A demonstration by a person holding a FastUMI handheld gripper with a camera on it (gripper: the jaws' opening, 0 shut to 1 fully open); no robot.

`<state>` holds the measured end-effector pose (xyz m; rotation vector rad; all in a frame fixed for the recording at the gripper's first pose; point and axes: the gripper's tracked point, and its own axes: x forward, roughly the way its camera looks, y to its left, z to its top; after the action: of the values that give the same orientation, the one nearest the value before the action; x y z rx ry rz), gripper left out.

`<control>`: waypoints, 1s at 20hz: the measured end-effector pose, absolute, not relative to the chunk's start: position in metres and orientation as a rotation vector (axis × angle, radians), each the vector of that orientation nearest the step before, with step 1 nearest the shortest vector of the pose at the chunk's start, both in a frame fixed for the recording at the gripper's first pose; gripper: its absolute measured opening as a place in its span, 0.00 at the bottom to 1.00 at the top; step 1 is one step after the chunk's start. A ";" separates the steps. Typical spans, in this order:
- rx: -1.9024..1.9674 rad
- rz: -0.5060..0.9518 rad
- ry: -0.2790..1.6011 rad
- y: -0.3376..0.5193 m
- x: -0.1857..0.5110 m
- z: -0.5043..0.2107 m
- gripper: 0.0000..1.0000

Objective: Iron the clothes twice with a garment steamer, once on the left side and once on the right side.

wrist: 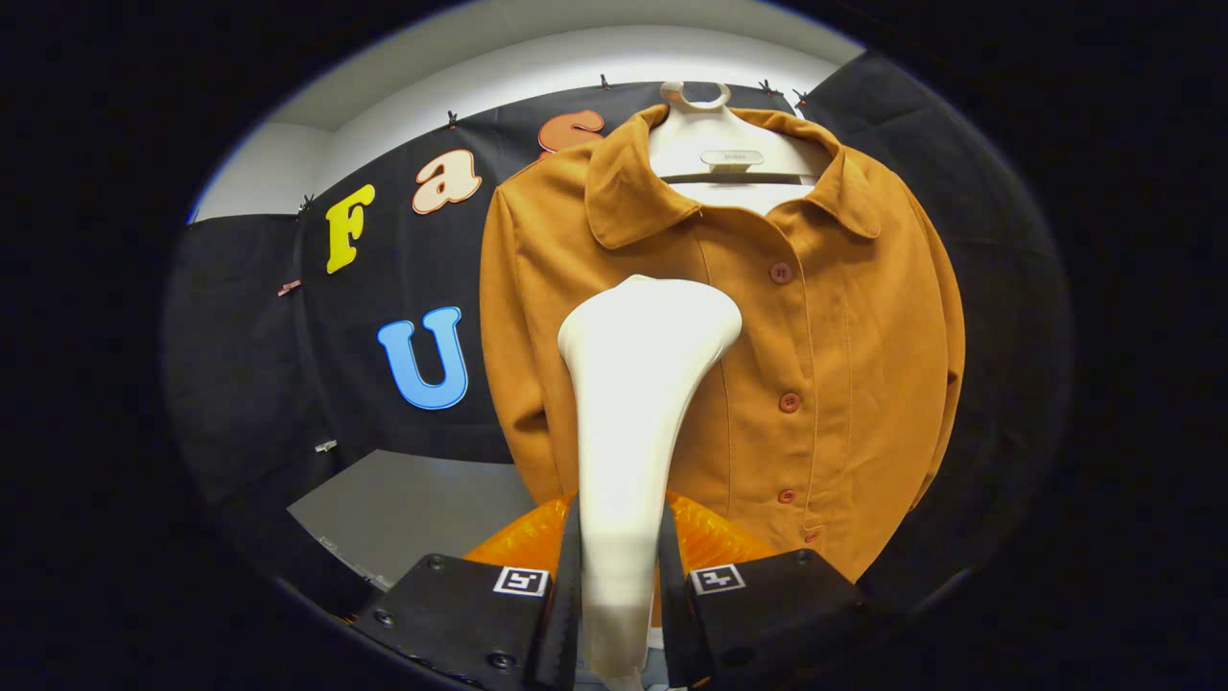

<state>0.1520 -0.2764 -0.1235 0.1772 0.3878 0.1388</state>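
Tool (619, 585) clamps white steamer (633, 403); orange shirt (825, 365) hangs ahead; grey table (413, 509) below.

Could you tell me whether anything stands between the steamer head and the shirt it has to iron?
Nothing visible does. The gripper is shut on the white steamer, whose head stands before the orange shirt on its hanger.

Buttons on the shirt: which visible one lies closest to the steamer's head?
The top button, just below the collar; it sits beside the steamer head, while the others run lower down the shirt. The gripper clamps the steamer's handle.
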 end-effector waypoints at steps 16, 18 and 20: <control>0.213 0.161 0.643 -0.292 0.133 -0.240 0.39; 0.221 0.160 0.674 -0.295 0.126 -0.253 0.39; 0.229 0.159 0.708 -0.291 0.122 -0.269 0.39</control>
<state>0.1221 -0.2913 -0.2688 0.2288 0.7083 0.1589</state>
